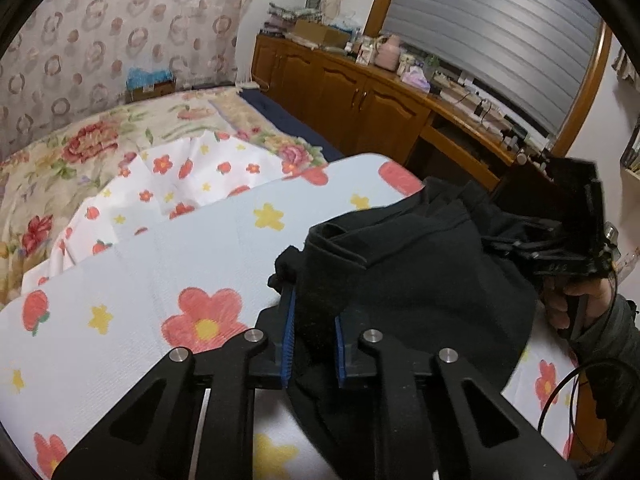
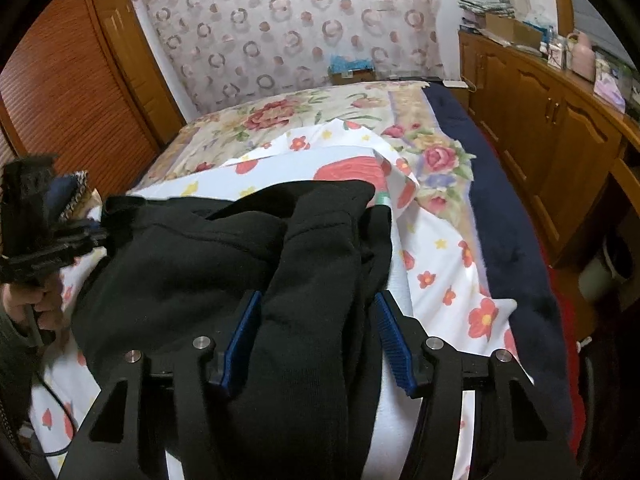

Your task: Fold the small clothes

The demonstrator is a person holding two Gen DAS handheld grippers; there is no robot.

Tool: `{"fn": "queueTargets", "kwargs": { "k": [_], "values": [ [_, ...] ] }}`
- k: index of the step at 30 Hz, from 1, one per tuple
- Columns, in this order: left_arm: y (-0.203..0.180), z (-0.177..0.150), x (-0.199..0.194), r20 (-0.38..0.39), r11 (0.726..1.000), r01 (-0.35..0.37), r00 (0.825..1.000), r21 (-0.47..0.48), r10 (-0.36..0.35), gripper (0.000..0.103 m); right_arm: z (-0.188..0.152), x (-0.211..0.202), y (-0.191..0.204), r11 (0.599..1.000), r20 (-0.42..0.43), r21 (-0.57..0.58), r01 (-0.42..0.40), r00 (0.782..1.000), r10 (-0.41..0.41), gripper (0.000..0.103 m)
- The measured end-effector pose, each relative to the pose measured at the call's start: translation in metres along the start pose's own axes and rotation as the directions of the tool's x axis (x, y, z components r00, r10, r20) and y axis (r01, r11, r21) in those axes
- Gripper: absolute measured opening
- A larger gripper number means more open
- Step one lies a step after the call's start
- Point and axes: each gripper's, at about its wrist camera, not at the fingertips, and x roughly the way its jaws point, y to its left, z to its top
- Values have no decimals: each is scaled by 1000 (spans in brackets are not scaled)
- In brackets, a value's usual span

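Note:
A black garment (image 1: 420,272) lies bunched on a white flowered folding surface (image 1: 120,280) on the bed. My left gripper (image 1: 314,308) is shut on a narrow fold at the garment's left edge, its blue pads pressing the cloth from both sides. In the right wrist view a thick roll of the garment (image 2: 180,264) runs between the fingers of my right gripper (image 2: 318,296). Those jaws stand wide, the left pad touching the cloth and the right pad a little clear of it. The left gripper (image 2: 100,236) shows at the garment's far left corner, and the right gripper (image 1: 492,240) at its right side.
A floral bedspread (image 1: 80,140) and a dark blue blanket (image 2: 512,240) lie beyond the surface. Wooden cabinets (image 1: 360,100) with cluttered tops run along the right. A wooden louvred door (image 2: 60,100) stands at the left. A hand (image 1: 568,304) and a cable (image 1: 560,392) are near the right gripper.

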Motion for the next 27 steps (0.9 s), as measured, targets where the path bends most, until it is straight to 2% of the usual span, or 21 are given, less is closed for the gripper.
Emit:
{"fn": "queueTargets", "kwargs": {
  "k": [6, 7, 8, 10, 11, 13, 17, 23, 27],
  "values": [
    [-6, 4, -20, 61, 1000, 20, 998, 2, -20, 16, 1, 6, -5, 1000, -20, -9, -18, 1000, 18, 60],
    [-7, 4, -22, 67, 1000, 22, 997, 3, -23, 16, 2, 6, -4, 1000, -19, -12, -18, 1000, 18, 53],
    [-9, 5, -24, 75, 1000, 24, 997, 5, -24, 16, 1, 6, -4, 999, -19, -14, -32, 999, 31, 42],
    [-11, 5, -28, 88, 1000, 23, 996, 6, -24, 16, 0, 6, -2, 998, -13, -18, -63, 998, 63, 31],
    [-12, 5, -31, 95, 1000, 24, 995, 7, -24, 16, -2, 5, 0, 997, -9, -27, -70, 998, 70, 26],
    [-14, 6, -36, 103, 1000, 26, 994, 11, -27, 16, -2, 2, 1, 996, 9, -42, -77, 997, 77, 22],
    [-19, 6, -54, 138, 999, 31, 990, 22, -34, 16, -4, -12, 8, 997, 84, -68, -40, 995, 45, 21],
    [-23, 6, -78, 191, 999, 17, 981, 36, -23, 15, 0, -32, 17, 996, 195, -82, 19, 981, -3, 21],
    [-18, 3, -98, 231, 1000, -4, 973, 21, -1, 15, 7, -45, 31, 994, 246, -110, 12, 969, 16, 21]
  ]
}}
